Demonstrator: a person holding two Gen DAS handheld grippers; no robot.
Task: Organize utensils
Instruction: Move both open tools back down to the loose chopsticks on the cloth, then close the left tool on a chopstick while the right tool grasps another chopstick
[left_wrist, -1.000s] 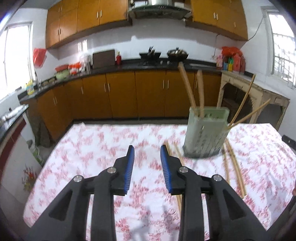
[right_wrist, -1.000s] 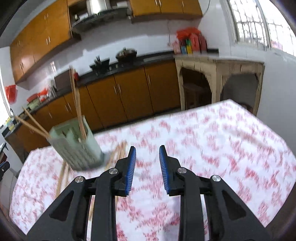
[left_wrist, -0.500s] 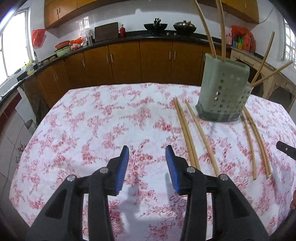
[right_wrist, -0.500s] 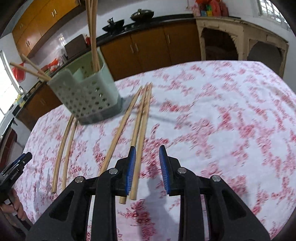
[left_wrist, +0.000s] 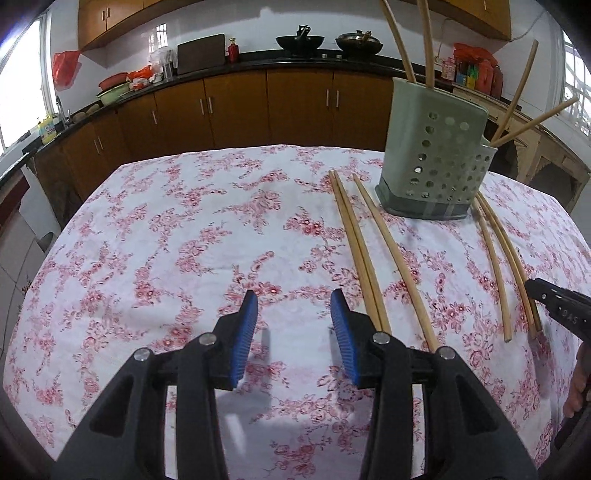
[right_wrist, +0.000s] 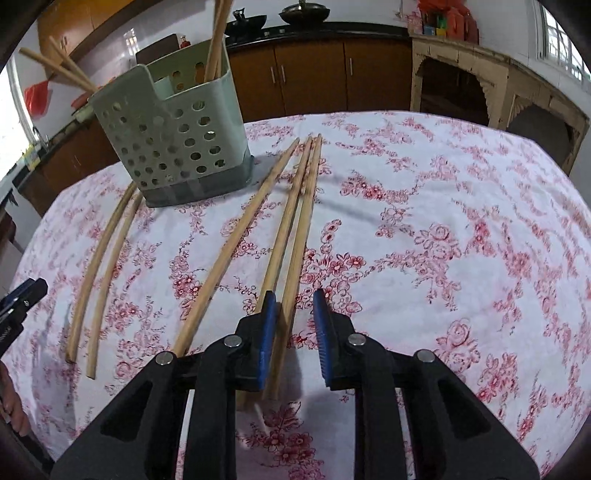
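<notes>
I have my right hand-held gripper (right_wrist: 293, 295) open astride a light, stiff, slippery bamboo chopstick (right_wrist: 295, 254), closing near its end; the left hand-held gripper (left_wrist: 293, 308) gapes empty.

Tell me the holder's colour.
Pale green holder with a grey base; clearest in the right wrist view.

A white tablecloth (left_wrist: 184, 229) printed with red flowers covers the table, and behind it runs a row of brown cabinets (left_wrist: 236, 107) under a dark countertop (left_wrist: 258, 62). Two dark woks (left_wrist: 299, 38) stand on the counter beside a red bottle (left_wrist: 232, 55), with a red plastic bag (left_wrist: 65, 68) hanging near the bright window at the left. A pale carved wooden sideboard (right_wrist: 491, 77) stands at the right, with colourful packages (right_wrist: 447, 16) on top.
</notes>
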